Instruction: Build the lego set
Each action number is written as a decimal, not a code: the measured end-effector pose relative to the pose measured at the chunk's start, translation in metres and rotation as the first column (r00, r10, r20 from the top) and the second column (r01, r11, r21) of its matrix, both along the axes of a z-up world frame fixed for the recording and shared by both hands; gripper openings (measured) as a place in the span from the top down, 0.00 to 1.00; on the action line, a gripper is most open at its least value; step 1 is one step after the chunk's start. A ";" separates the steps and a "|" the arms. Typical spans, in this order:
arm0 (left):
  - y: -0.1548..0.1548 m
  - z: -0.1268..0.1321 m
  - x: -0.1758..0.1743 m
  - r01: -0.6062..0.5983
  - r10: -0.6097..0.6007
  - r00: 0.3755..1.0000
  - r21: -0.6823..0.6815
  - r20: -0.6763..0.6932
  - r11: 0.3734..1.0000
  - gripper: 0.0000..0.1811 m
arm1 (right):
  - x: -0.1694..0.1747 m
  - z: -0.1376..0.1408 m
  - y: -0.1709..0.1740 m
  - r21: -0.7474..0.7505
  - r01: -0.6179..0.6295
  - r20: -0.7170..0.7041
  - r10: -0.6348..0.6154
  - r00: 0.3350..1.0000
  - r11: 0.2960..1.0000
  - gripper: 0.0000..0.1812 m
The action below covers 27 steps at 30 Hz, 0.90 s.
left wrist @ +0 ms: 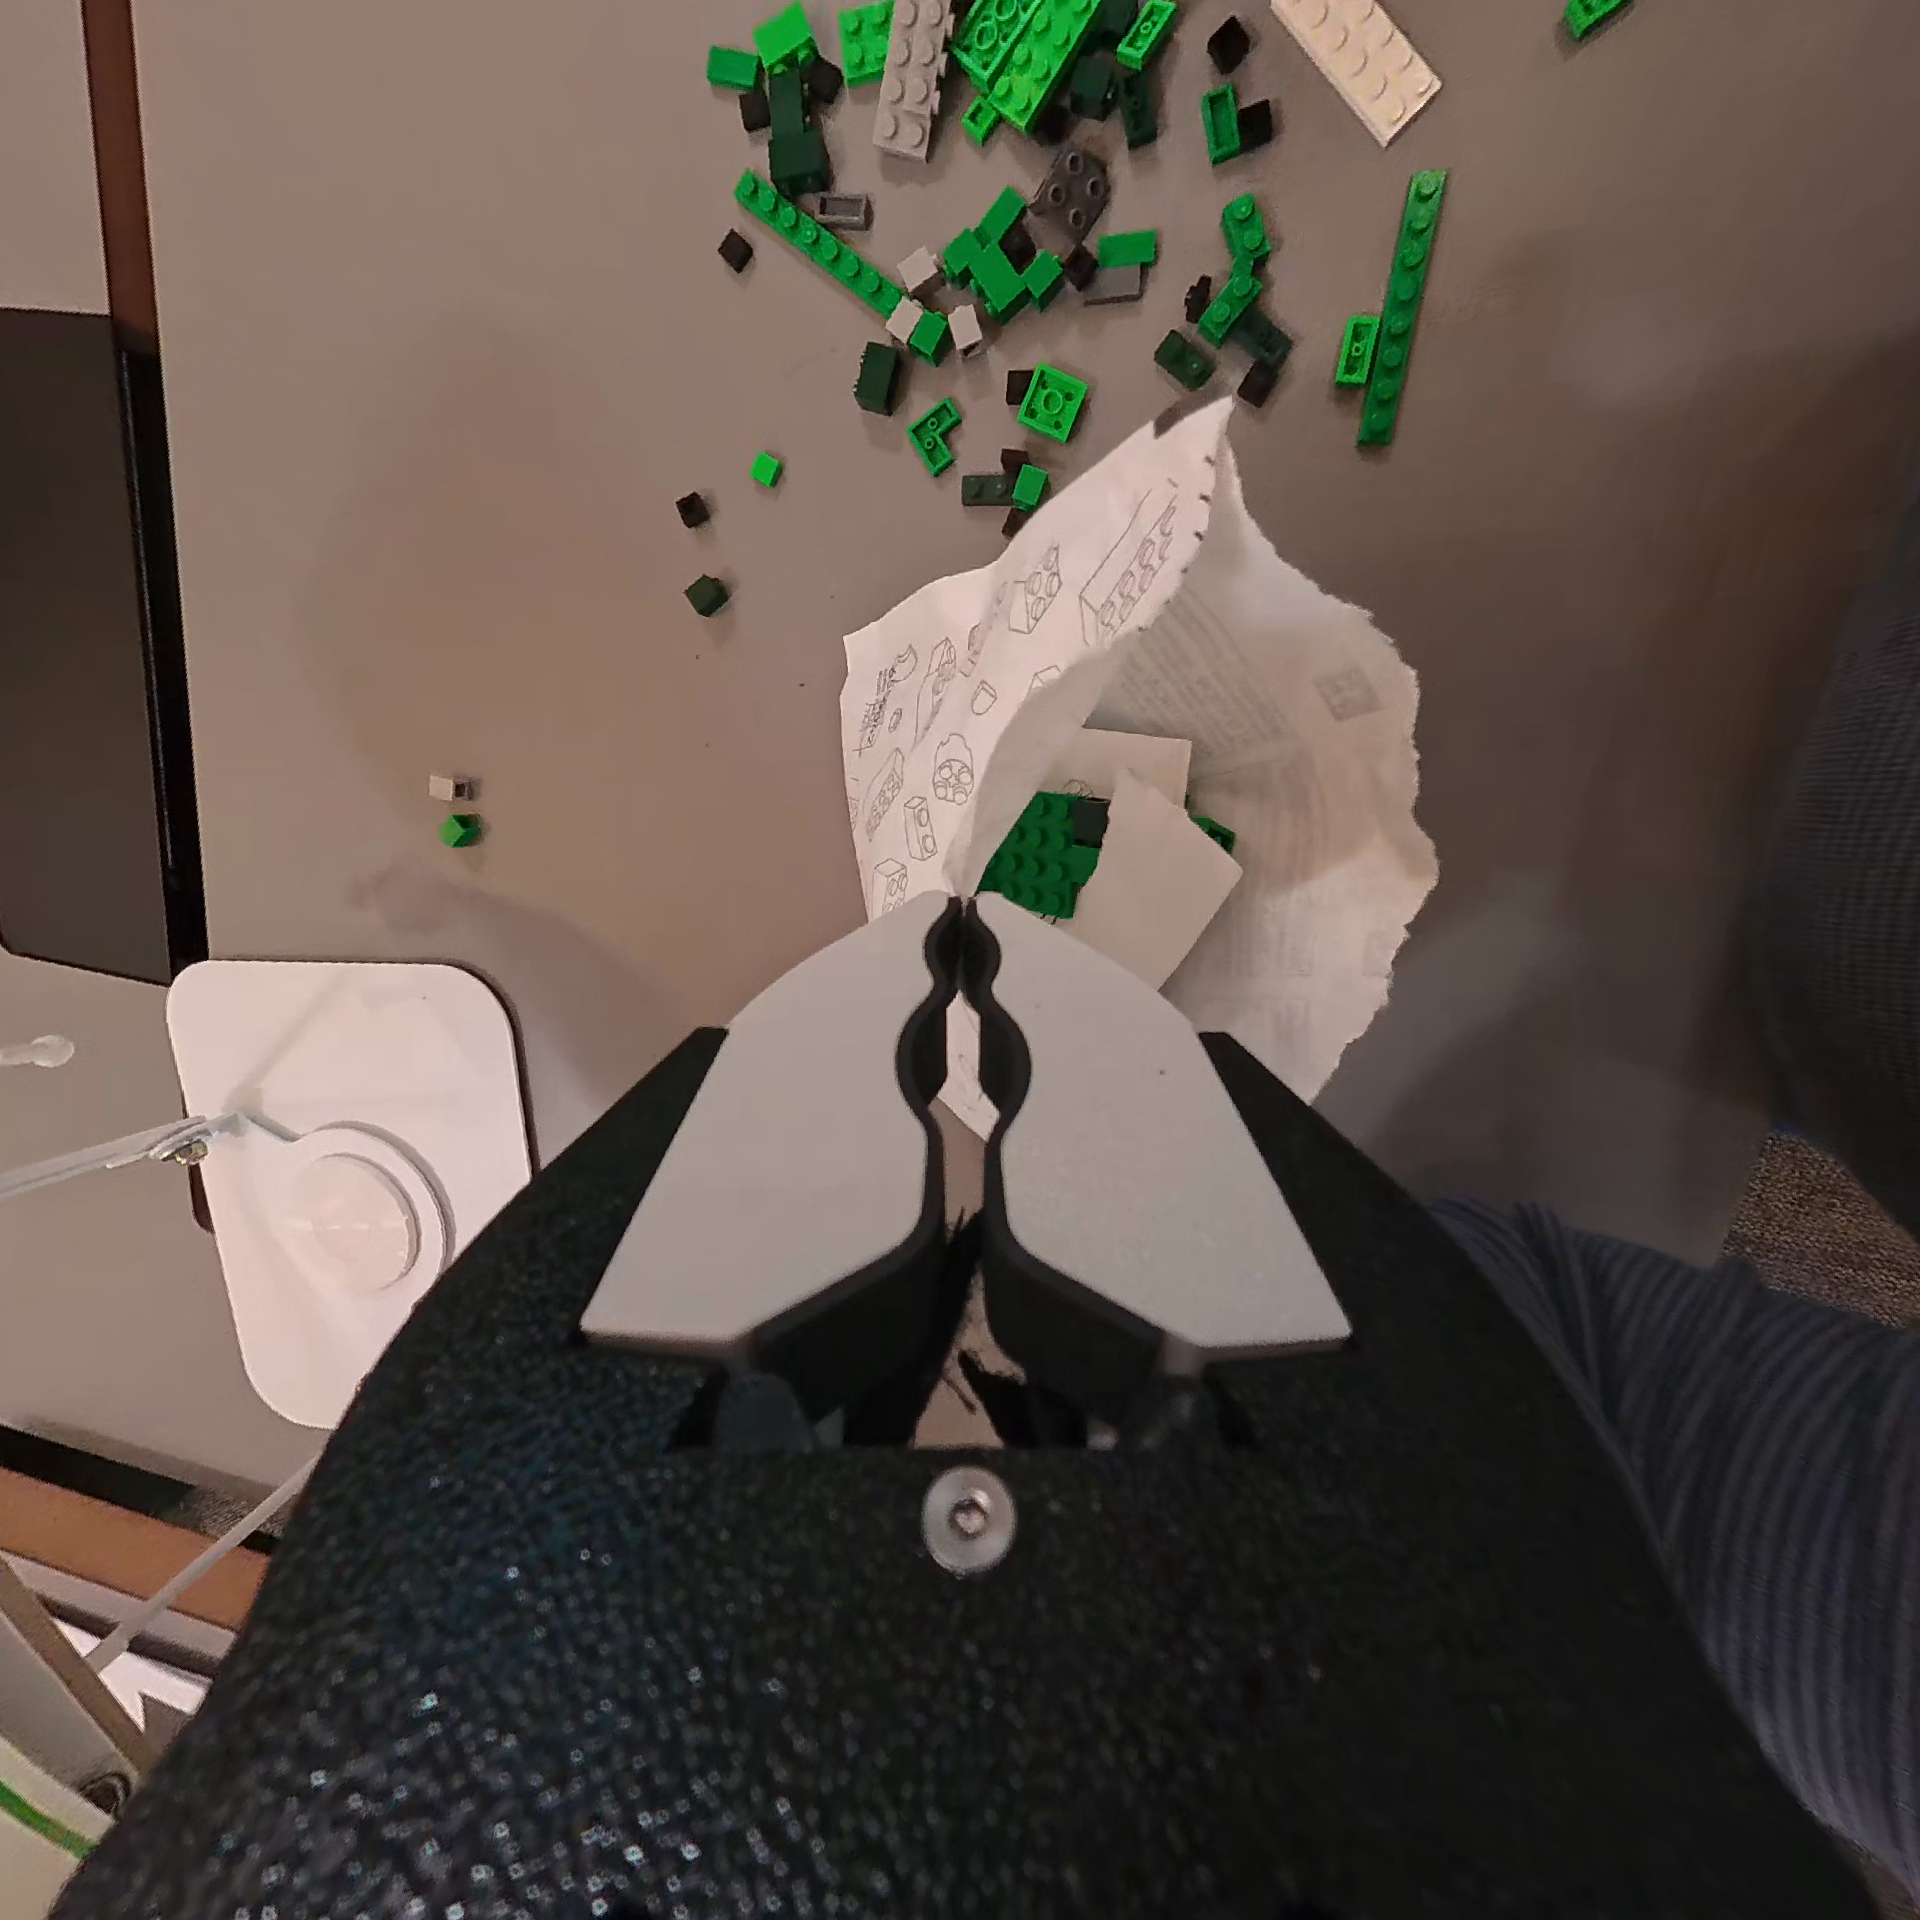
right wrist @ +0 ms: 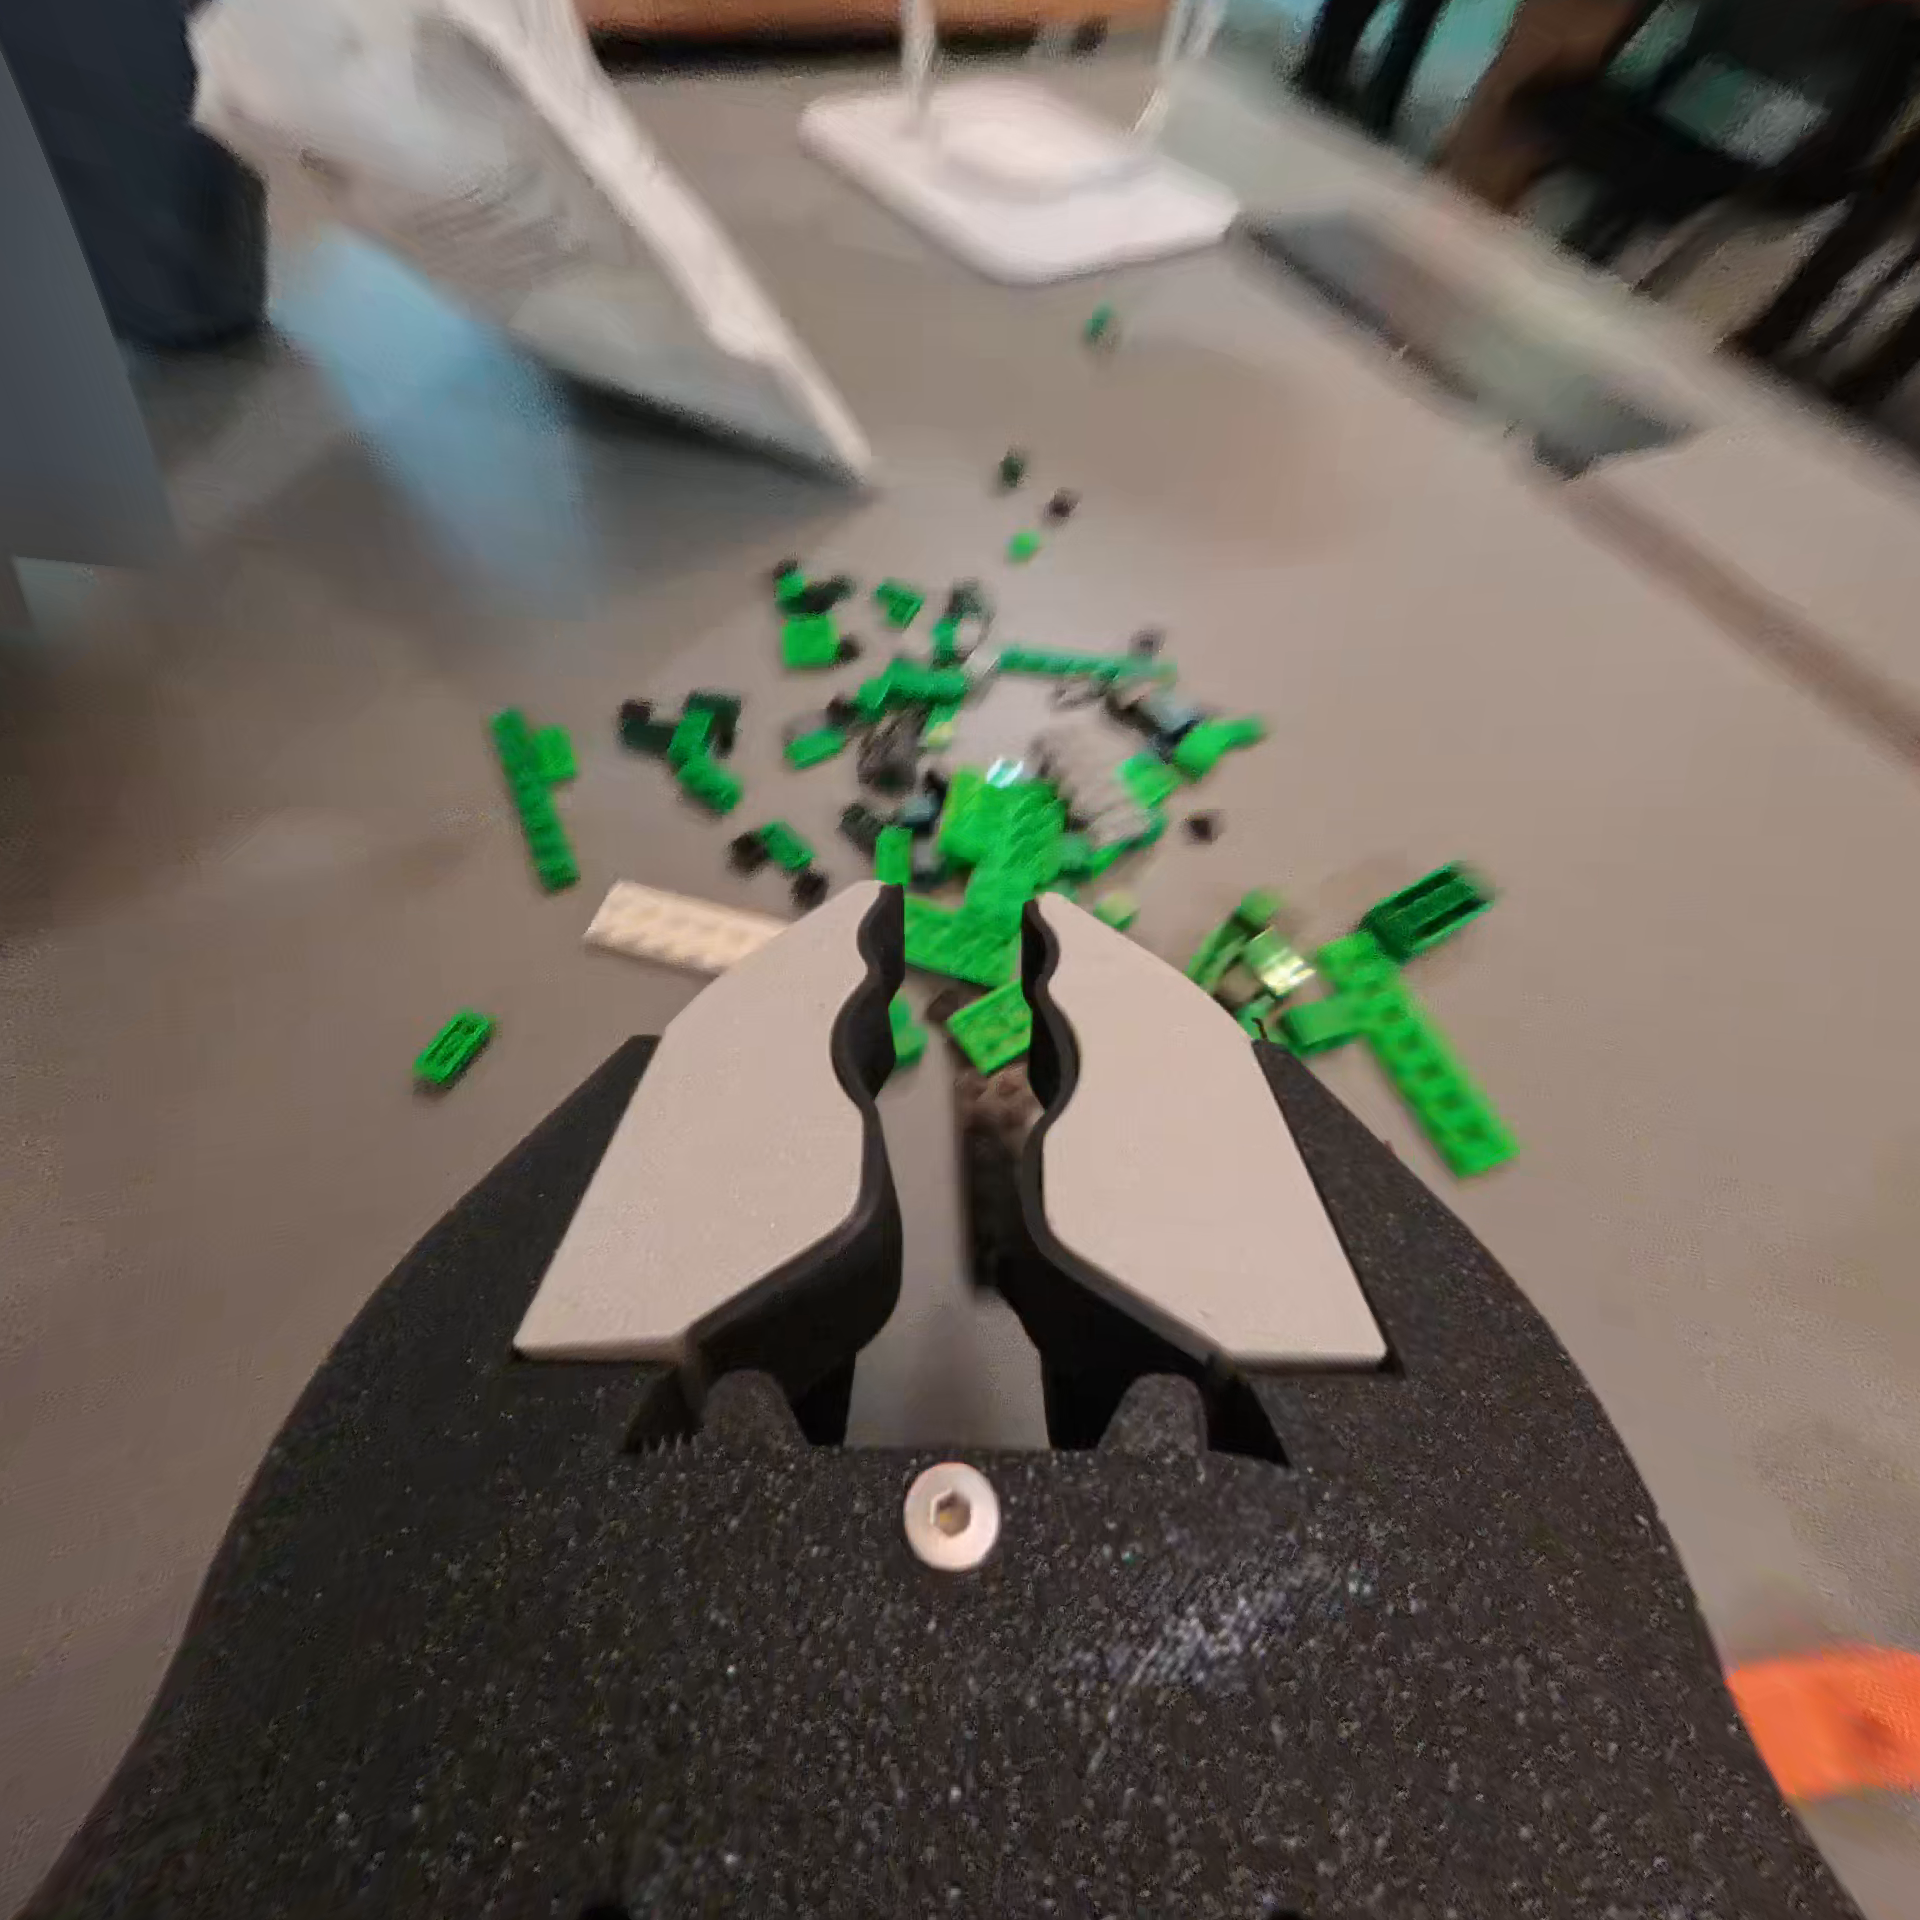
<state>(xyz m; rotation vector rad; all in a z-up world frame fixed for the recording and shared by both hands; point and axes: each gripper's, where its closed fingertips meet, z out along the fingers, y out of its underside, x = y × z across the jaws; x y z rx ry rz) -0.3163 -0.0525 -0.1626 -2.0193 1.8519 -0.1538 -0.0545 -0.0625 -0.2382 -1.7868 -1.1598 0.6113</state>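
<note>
Left gripper (left wrist: 961, 914) pinched on the torn paper bag (left wrist: 1049, 665) — green pieces (left wrist: 1044, 852) sit inside.
Tip slowly over the loose bricks (left wrist: 997, 260); right gripper (right wrist: 958, 909) apart, w/ nothing held — ready to pick.

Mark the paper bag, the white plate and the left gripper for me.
paper bag (left wrist: 1049, 634), left wrist view, on its printed outer face.
white plate (left wrist: 1356, 57), left wrist view, on its studded top.
left gripper (left wrist: 961, 909), left wrist view, between the fingertips, shut on the bag's edge.
</note>
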 end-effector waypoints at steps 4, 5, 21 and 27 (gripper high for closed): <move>-0.001 0.000 0.000 0.006 -0.006 1.000 -0.011 0.005 1.000 1.00 | -0.004 -0.032 -0.014 -0.134 -0.070 0.107 0.085 0.991 0.989 0.88; -0.001 0.000 0.000 0.006 -0.006 1.000 -0.011 0.008 1.000 1.00 | -0.005 -0.033 -0.016 -0.153 -0.079 0.101 0.096 0.990 0.985 0.88; -0.001 0.003 -0.004 0.002 -0.002 1.000 -0.015 0.031 1.000 1.00 | 0.011 -0.039 0.024 -0.037 0.189 0.219 -0.176 0.960 0.981 0.93; -0.002 0.003 -0.004 0.005 -0.005 0.999 -0.019 0.032 1.000 1.00 | 0.022 -0.048 0.031 -0.063 0.265 0.245 -0.242 0.939 0.962 0.94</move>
